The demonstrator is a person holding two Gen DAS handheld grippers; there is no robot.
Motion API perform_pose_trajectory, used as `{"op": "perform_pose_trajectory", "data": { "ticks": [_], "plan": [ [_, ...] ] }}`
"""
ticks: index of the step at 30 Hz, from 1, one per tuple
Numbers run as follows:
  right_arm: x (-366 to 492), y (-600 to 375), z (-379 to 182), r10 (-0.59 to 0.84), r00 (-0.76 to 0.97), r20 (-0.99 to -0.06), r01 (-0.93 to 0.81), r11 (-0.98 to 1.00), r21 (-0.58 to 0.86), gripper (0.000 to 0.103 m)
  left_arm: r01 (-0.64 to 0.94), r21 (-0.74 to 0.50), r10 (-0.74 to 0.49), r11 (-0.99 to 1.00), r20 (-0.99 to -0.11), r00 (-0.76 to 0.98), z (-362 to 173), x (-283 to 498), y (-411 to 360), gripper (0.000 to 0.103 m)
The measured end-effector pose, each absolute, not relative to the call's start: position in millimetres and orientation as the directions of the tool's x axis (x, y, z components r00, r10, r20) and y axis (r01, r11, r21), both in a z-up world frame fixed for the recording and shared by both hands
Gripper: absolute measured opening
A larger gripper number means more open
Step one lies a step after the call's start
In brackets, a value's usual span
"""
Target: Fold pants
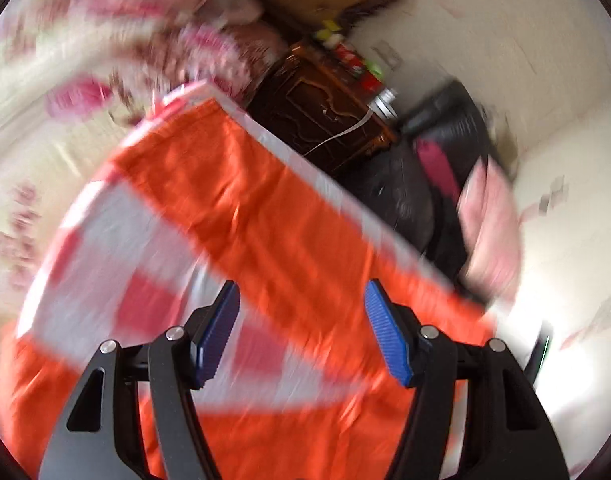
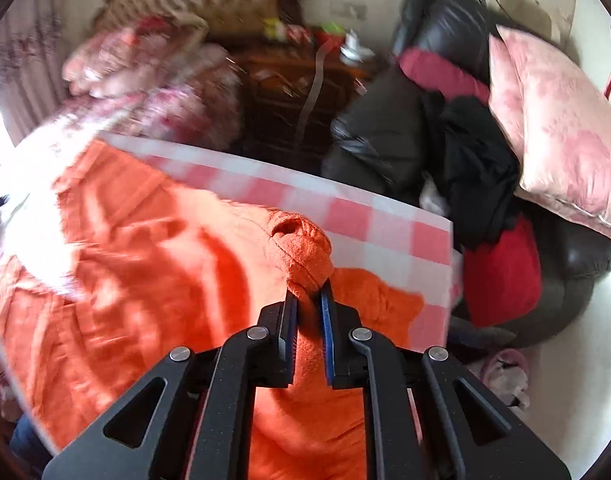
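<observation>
Orange pants (image 1: 265,208) lie spread on a pink and white checked board (image 1: 117,248); the left wrist view is blurred by motion. My left gripper (image 1: 301,300) is open and empty, hovering above the pants. In the right wrist view the orange pants (image 2: 153,264) cover the checked board (image 2: 377,232). My right gripper (image 2: 308,294) is shut on a bunched fold of the pants (image 2: 305,248), which sticks up past the fingertips.
A dark wooden cabinet (image 2: 289,96) with small items on top stands behind the board. A black leather chair (image 2: 445,120) holds dark clothes, a red cushion (image 2: 501,272) and a pink pillow (image 2: 557,128). A floral bedcover (image 1: 105,40) lies to the left.
</observation>
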State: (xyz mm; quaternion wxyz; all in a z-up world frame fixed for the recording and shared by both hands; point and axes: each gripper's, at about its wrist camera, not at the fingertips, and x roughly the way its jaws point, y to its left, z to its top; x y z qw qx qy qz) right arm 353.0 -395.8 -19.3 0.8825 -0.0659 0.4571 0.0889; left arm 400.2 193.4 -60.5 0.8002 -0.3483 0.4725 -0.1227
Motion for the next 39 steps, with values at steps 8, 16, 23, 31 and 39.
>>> {"op": "perform_pose_trajectory", "data": {
  "ticks": [8, 16, 23, 31, 39],
  "plan": [
    [212.2, -332.0, 10.3, 0.288, 0.576, -0.765, -0.392, 0.919, 0.051, 0.011, -0.397, -0.703, -0.553, 0.590, -0.710, 0.435, -130.2, 539.1, 219.3, 0.064],
    [146.2, -337.2, -16.4, 0.300, 0.516, -0.802, -0.389, 0.916, 0.092, 0.011, -0.457, -0.659, -0.537, 0.597, -0.752, 0.383, -167.0, 559.3, 218.4, 0.025],
    [151.0, -355.2, -15.6, 0.237, 0.558, -0.795, -0.314, 0.948, 0.062, 0.011, -0.432, -0.695, -0.546, 0.574, -0.719, 0.431, -136.2, 532.5, 235.2, 0.003],
    [169.1, -389.8, 18.3, 0.196, 0.642, -0.741, -0.310, 0.951, -0.016, 0.011, -0.307, -0.796, -0.579, 0.522, -0.595, 0.558, -41.5, 385.2, 273.9, 0.003],
    [82.8, -395.8, -65.7, 0.233, 0.523, -0.820, -0.306, 0.949, 0.074, 0.011, -0.402, -0.778, -0.549, 0.482, -0.626, 0.554, -153.0, 161.2, 308.3, 0.003]
  ]
}}
